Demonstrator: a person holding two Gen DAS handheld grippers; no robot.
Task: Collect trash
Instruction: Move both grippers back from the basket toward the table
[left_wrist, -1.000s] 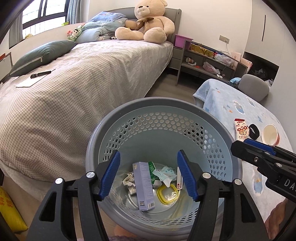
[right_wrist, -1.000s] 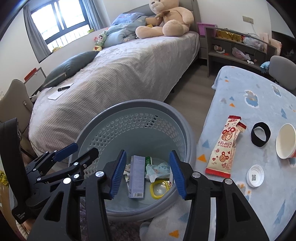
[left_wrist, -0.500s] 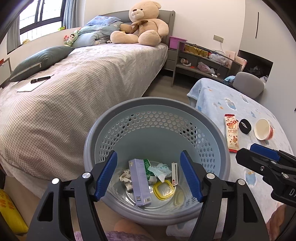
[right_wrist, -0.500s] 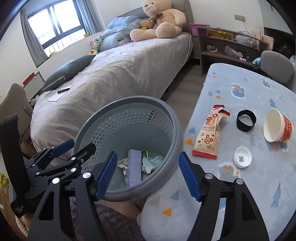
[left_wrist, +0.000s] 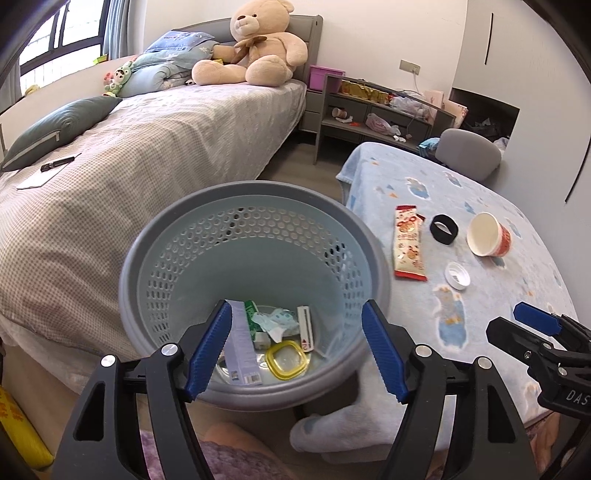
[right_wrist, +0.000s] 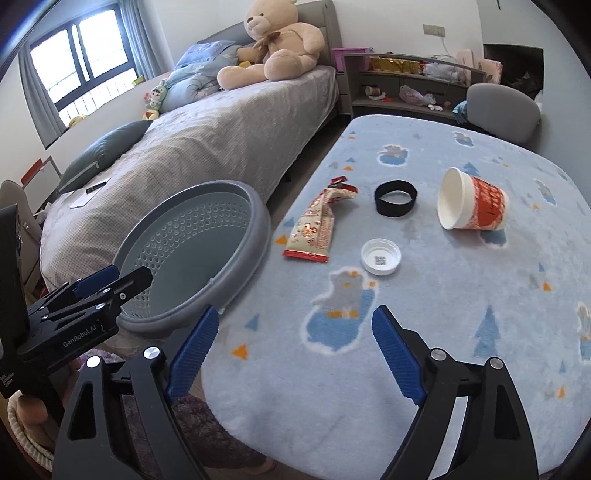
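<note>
A grey perforated basket (left_wrist: 251, 192) stands between the bed and the table and holds a small box (left_wrist: 240, 343), a yellow lid (left_wrist: 286, 363) and crumpled wrappers. My left gripper (left_wrist: 297, 314) hovers over the basket's near side, jaws still opening, nothing between them. My right gripper (right_wrist: 295, 317) hangs over the table's near edge, jaws opening wide and empty. On the blue blanket (right_wrist: 443, 332) lie a red-and-cream snack wrapper (right_wrist: 317, 225), a black band (right_wrist: 395, 197), a tipped paper cup (right_wrist: 472, 205) and a white cap (right_wrist: 380, 256).
A bed with a checked cover (left_wrist: 129, 166), a grey pillow (left_wrist: 55, 129) and a teddy bear (left_wrist: 255, 51) fills the left. A cluttered grey shelf (left_wrist: 369, 107) and a grey chair (left_wrist: 469, 151) stand behind the table. The basket rim (right_wrist: 255, 221) touches the table's left edge.
My right gripper swung right, from over the basket to over the table, and its jaws spread much wider. My left gripper drew back and right over the basket, opening slightly.
</note>
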